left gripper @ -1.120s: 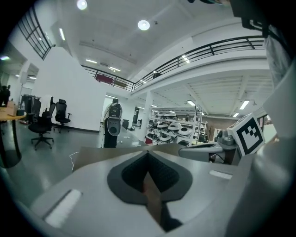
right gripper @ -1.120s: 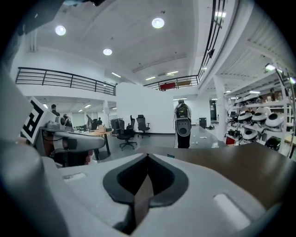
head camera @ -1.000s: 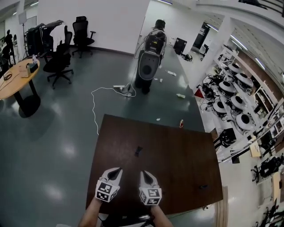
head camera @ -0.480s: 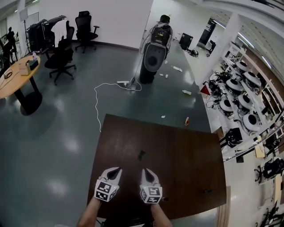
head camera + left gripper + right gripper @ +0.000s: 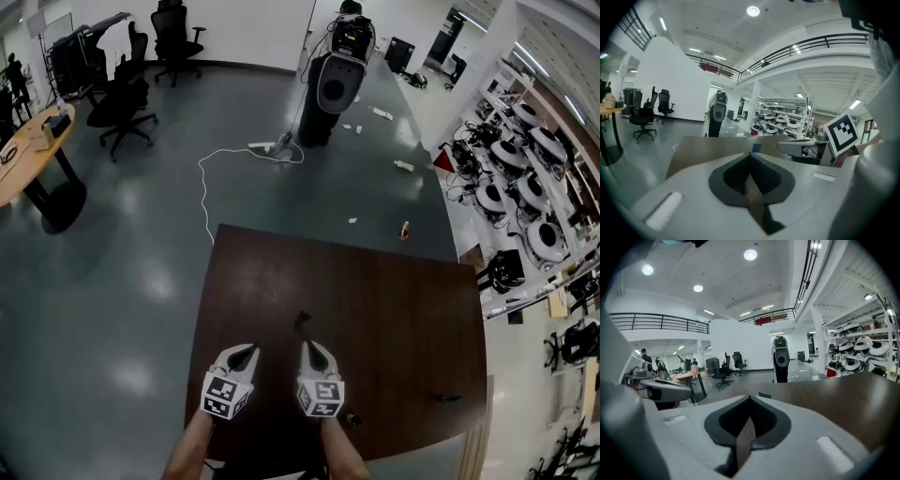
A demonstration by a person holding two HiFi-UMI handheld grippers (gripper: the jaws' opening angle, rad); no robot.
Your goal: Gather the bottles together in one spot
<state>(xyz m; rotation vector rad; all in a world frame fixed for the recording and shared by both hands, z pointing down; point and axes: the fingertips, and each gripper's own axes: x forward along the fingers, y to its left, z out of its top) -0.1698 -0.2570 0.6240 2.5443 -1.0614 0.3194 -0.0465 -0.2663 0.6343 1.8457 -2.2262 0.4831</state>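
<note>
Right now you are holding two tongs low over the near edge of the one dark brown desk [image 5: 394, 309]. They are sitting side by side, slightly apart from each other, and both are pointing toward the desk's far edge. The left tongs [image 5: 247, 354] are pressing together with nothing between them. The right tongs [image 5: 311, 352] are likewise pressing together and carrying nothing. Your two forearms are showing at the desk's near edge, the left forearm [image 5: 190, 448] behind one marker cube and the right forearm [image 5: 339, 452] behind the other.

Two small dark things are lying on the desk. One dark piece [image 5: 300, 322] is sitting just ahead of the right tongs without touching them. A second dark piece [image 5: 448, 397] is lying near the desk's near right corner, well apart from both tongs.

Only one thing is reading as a bottle [image 5: 404, 230]. It is standing upright on the floor just beyond the desk's far edge, toward the right corner, and is too small to show more than a reddish top. At least four pale scraps [image 5: 403, 166] are lying on the floor farther beyond that edge; whether any are bottles you cannot tell.

One tall black machine [image 5: 336, 82] is standing well beyond the desk's far edge. One white cable [image 5: 204, 192] is trailing from it toward the desk's far left corner.
</note>
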